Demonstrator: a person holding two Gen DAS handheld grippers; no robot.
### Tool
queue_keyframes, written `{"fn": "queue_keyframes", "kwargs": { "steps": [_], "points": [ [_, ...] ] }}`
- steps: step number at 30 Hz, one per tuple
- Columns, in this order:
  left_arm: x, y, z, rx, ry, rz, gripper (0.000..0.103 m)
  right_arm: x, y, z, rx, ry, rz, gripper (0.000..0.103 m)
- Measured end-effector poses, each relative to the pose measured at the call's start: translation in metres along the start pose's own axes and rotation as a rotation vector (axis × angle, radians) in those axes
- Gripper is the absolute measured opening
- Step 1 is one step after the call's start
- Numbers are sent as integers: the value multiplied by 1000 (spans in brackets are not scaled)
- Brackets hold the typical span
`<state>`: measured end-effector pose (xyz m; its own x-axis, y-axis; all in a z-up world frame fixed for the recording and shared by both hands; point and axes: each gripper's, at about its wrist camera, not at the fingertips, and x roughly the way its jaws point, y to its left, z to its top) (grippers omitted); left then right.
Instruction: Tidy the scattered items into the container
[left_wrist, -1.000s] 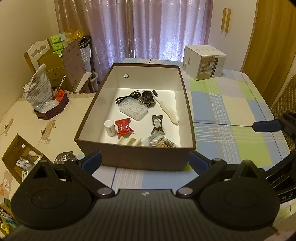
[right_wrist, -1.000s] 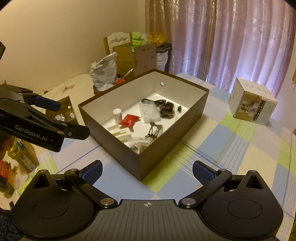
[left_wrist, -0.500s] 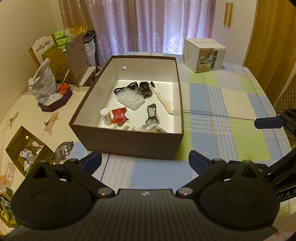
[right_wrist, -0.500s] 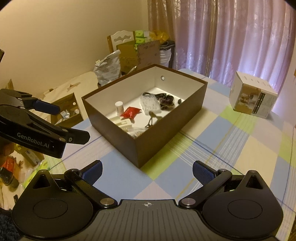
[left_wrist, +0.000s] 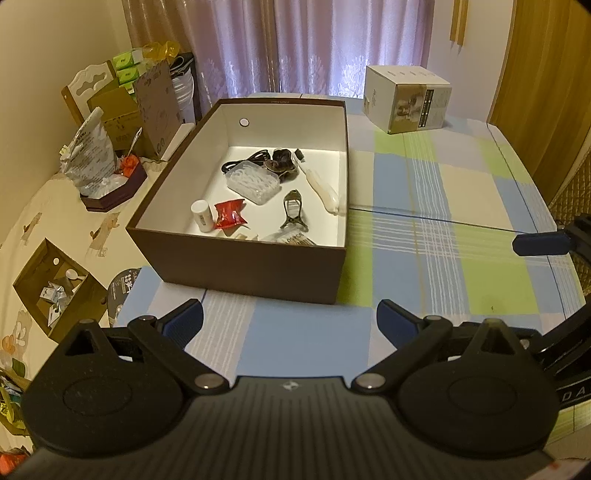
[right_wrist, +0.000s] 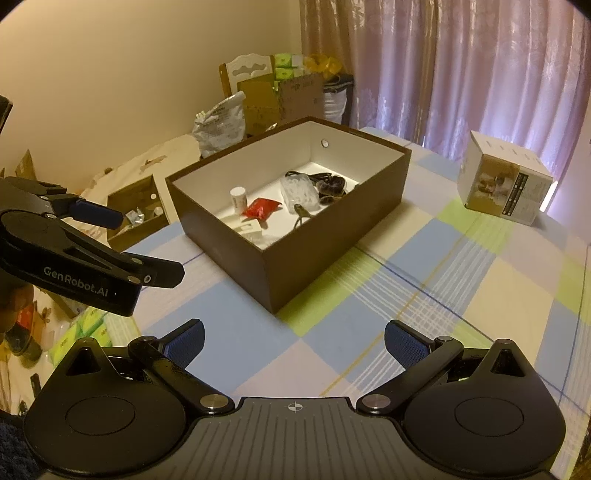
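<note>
Brown box (left_wrist: 258, 273) sat ahead of both tongs, left gripper (left_wrist: 290, 325) and right gripper (right_wrist: 293, 341) spread wide, holding nothing.

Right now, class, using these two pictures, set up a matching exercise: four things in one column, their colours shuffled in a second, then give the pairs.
Things:
1. storage box outside wall
2. snack packet
3. small bottle
4. pads of the left hand-held gripper

Colours:
A. red
B. blue
C. brown
D. white

Pairs: 1-C, 2-A, 3-D, 4-B
</note>
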<state>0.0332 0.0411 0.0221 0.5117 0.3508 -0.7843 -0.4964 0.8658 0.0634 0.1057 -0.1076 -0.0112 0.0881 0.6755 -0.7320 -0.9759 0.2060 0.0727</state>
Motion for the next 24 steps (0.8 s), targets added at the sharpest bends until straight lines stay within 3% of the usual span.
{"fn": "queue_keyframes", "kwargs": {
  "steps": [24],
  "points": [
    [9, -15, -9, -36, 39, 41, 99, 0, -17, -12, -8, 25, 37, 101]
  ]
}}
